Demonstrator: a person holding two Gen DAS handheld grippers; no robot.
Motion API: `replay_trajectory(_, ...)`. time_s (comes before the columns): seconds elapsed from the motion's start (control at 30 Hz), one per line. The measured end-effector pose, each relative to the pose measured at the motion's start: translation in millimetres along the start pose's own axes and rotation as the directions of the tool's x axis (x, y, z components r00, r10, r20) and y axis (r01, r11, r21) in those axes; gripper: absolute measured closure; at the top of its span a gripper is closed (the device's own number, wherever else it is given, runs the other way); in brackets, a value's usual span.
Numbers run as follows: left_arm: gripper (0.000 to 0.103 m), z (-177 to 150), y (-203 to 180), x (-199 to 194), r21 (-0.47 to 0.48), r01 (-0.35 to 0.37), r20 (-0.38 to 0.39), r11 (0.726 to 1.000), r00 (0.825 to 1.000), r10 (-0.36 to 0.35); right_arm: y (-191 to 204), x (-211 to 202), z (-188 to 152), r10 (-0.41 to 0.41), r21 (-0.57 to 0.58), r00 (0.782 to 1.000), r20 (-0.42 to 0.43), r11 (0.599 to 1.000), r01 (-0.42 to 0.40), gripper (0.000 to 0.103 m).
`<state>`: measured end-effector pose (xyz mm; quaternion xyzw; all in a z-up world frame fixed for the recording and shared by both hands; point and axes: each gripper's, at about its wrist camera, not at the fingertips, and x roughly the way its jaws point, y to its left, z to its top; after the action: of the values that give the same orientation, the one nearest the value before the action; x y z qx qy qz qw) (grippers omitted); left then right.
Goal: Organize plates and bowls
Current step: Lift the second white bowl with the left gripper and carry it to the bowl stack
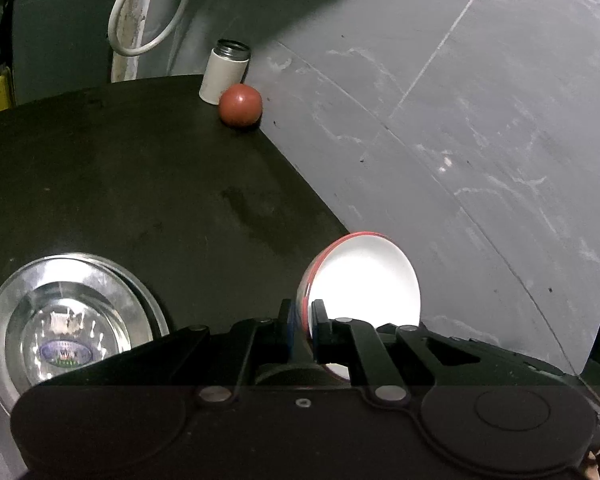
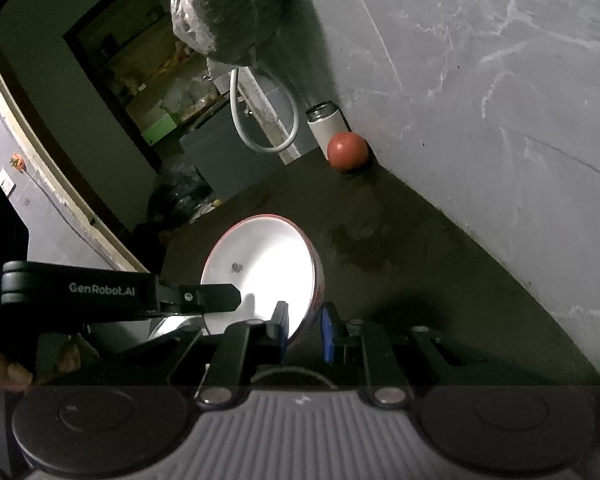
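while both claws were clenched on bowl rims, the sorting looked only part done. the left gripper (image 1: 311, 330) pinched the rim of 1 red-rimmed white bowl (image 1: 364, 280) tilted above the dark counter (image 1: 140, 184); the right gripper (image 2: 305, 330) clamped a 2nd white bowl (image 2: 260, 272), also tilted and off the counter. a shiny steel plate (image 1: 72, 320) lay flat nearby; neither bowl was set down or stacked yet.

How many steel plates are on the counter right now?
1: a steel plate on the dark counter, left of the left gripper. Others may lie beneath it or behind the gripper.
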<state>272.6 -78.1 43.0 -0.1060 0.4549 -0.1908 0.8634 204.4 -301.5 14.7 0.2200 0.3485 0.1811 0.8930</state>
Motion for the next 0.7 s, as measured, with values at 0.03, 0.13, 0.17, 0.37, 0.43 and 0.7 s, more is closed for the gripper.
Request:
replay_trajectory(0.03, 0.096, -2, 0, -1, -0.002, 0.003, 0.0, 1.0, 1.0, -0.003, 1, -2, -2, 0.0, -0.003, 1.0, -0.002, 1.0, 0.0, 0.084)
replay_trajectory(0.13, 0.096, -9, 0, -4, -0.008, 0.005, -0.002, 1.0, 1.0, -0.005, 3, -7, -7, 0.0, -0.012, 1.0, -0.009, 1.0, 0.0, 0.084)
replay_trajectory(0.17, 0.096, -11, 0, -5, -0.01, 0.004, -0.003, 1.0, 1.0, -0.004, 3, -8, -9, 0.0, -0.014, 1.0, -0.012, 1.0, -0.001, 0.084)
replay_trajectory(0.37, 0.096, -26, 1, -13, -0.018, -0.001, -0.012, 1.0, 1.0, 0.001, 5, -15, -17, 0.018, -0.038, 0.999, -0.043, 0.999, -0.02, 0.083)
replay_trajectory(0.43, 0.096, -31, 1, -15, -0.018, -0.004, -0.019, 1.0, 1.0, 0.003, 6, -17, -20, 0.024, -0.048, 0.998, -0.056, 0.998, -0.027, 0.083)
replay_trajectory(0.7, 0.096, -47, 5, -14, -0.04, -0.015, -0.057, 0.999, 0.998, 0.013, 8, -23, -35, 0.036, -0.069, 0.992, -0.121, 0.997, -0.045, 0.082)
